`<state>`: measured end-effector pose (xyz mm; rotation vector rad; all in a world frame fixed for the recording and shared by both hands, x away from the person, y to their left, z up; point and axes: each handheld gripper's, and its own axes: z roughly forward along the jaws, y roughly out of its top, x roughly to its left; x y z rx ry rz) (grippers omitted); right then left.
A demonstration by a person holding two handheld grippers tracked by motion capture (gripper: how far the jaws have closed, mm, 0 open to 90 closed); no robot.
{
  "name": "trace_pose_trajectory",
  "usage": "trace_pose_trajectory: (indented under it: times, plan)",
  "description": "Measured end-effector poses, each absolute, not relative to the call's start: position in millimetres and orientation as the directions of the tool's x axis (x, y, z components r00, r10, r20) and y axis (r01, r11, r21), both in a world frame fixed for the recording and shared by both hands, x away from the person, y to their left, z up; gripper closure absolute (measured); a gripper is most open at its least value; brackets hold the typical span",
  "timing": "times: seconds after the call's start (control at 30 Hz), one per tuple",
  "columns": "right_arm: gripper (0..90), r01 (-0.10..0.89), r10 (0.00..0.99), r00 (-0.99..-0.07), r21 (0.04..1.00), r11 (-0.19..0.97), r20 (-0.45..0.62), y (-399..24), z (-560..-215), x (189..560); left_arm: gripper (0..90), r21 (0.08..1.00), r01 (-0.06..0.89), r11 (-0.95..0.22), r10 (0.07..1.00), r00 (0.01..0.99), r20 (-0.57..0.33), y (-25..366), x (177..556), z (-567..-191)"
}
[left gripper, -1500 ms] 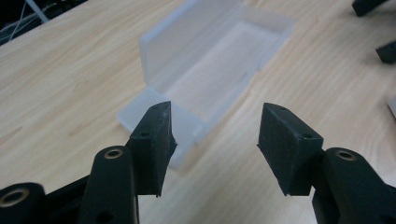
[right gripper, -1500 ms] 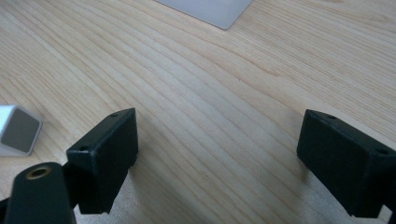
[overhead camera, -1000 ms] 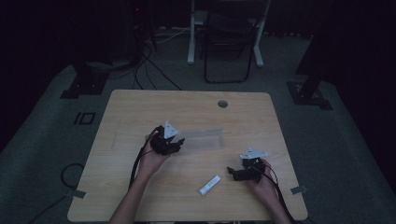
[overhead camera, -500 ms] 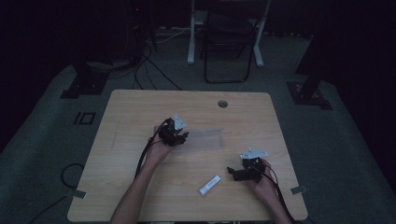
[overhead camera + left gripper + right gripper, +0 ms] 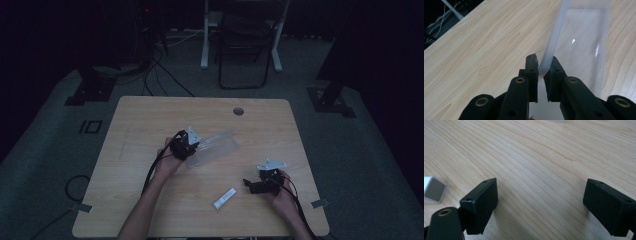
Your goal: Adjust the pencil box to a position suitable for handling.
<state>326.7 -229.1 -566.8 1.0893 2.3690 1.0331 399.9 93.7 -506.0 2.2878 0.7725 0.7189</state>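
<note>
We look down from high above the near edge of the pale wooden table [image 5: 150,120], facing forward, we ride low and close along each gripper's black jaws, sharing the same wood grain [image 5: 536,157] close up

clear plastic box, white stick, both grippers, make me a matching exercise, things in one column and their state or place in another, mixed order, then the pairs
Things:
1. clear plastic box
2. small white stick
3. left gripper
4. right gripper

States or places:
A. jaws wide apart, nothing between them
B. lying flat on the table between the two hands
C. jaws closed on a thin clear wall
D. pinched at one wall, near the middle of the table

Pairs: 1-D, 2-B, 3-C, 4-A
</note>
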Motion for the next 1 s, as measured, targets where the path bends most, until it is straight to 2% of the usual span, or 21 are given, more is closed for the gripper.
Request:
trace_pose_trajectory:
  times: [0.4, 0.67, 1.0]
  plan:
    - [12.6, 0.516, 0.76, -0.65, 0.735, 0.441, 0.0, -228.9, -567.0, 326.7, 83.4, 0.691, 0.338, -0.638, 0.683, 0.662, 0.307, 121.2, 379.9, -506.9]
    - [12.6, 0.515, 0.76, -0.65, 0.734, 0.442, -0.001, -229.0, -567.0, 326.7, 83.5, 0.691, 0.321, -0.647, 0.687, 0.639, 0.346, 143.3, 349.9, -508.7]
    - [12.6, 0.515, 0.76, -0.65, 0.734, 0.442, -0.001, -229.0, -567.0, 326.7, 82.9, 0.712, 0.334, -0.618, 0.712, 0.622, 0.326, 168.5, 324.1, -509.7]
